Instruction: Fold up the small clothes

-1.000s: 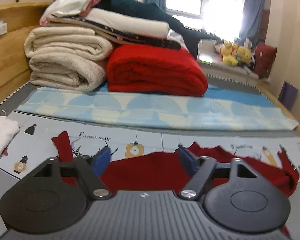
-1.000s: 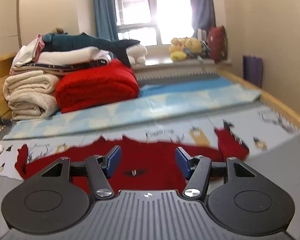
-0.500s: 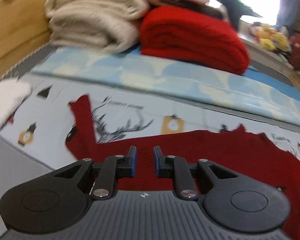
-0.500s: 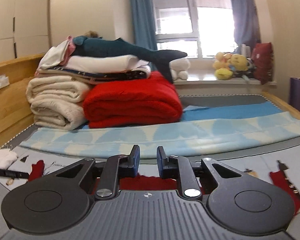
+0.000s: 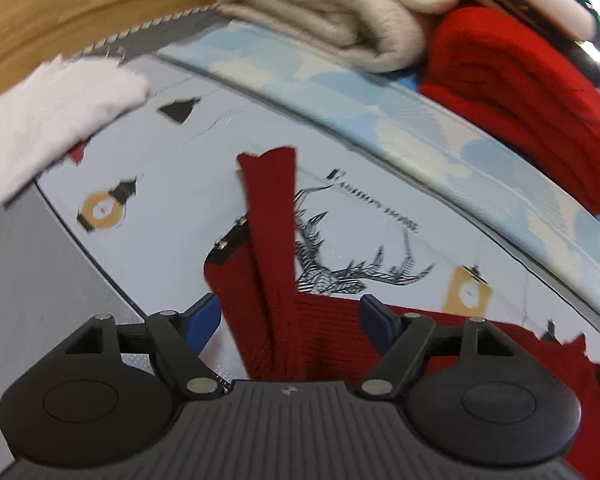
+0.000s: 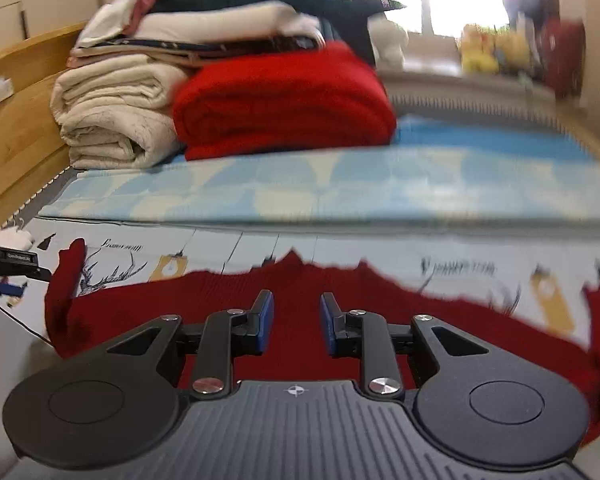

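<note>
I read the task as barely begun. The dark red knitted garment (image 6: 312, 316) lies spread flat across the printed pale sheet (image 5: 188, 184) on the bed, its body unfolded. Only its sleeve (image 5: 272, 216) runs toward 12 o'clock between the left gripper (image 5: 290, 316) fingers, which stand released and wide apart. The right gripper (image 6: 296, 320) hovers over the garment's middle, partly parted, grasping nothing. A white folded cloth (image 5: 56, 116) lies at 10 o'clock. All folds remain.
</note>
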The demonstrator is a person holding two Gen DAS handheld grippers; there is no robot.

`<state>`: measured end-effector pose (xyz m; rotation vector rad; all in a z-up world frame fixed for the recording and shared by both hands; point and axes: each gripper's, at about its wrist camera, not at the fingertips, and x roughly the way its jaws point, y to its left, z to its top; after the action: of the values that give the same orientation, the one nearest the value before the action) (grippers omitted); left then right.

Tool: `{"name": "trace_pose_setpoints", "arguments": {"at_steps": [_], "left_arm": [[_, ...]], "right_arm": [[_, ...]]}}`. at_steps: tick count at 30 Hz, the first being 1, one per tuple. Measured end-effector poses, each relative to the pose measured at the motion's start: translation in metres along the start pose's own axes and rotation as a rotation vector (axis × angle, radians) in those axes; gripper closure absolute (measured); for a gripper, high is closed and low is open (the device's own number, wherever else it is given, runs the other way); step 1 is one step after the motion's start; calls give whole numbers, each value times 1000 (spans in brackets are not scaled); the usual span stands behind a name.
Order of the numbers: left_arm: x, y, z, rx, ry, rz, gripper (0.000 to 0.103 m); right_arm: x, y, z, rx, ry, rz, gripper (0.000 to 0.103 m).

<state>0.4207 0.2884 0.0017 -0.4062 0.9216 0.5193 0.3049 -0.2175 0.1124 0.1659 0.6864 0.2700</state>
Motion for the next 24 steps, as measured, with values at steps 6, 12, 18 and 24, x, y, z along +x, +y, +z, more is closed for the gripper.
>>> {"name": "trace_pose_setpoints", "arguments": {"at_steps": [6, 12, 18, 24], "left_arm": [[23, 1, -2, -32, 61, 21, 22], [29, -3, -6, -11, 68, 40, 25], [36, -13, -13, 86, 91, 63, 90], [21, -22, -11, 129, 34, 68, 92]], "right_arm": [[7, -4, -2, 1, 23, -5, 75], [13, -6, -5, 13, 46, -8, 75], [11, -5, -5, 12, 46, 5, 74], [15, -9, -6, 12, 63, -6, 73]]}}
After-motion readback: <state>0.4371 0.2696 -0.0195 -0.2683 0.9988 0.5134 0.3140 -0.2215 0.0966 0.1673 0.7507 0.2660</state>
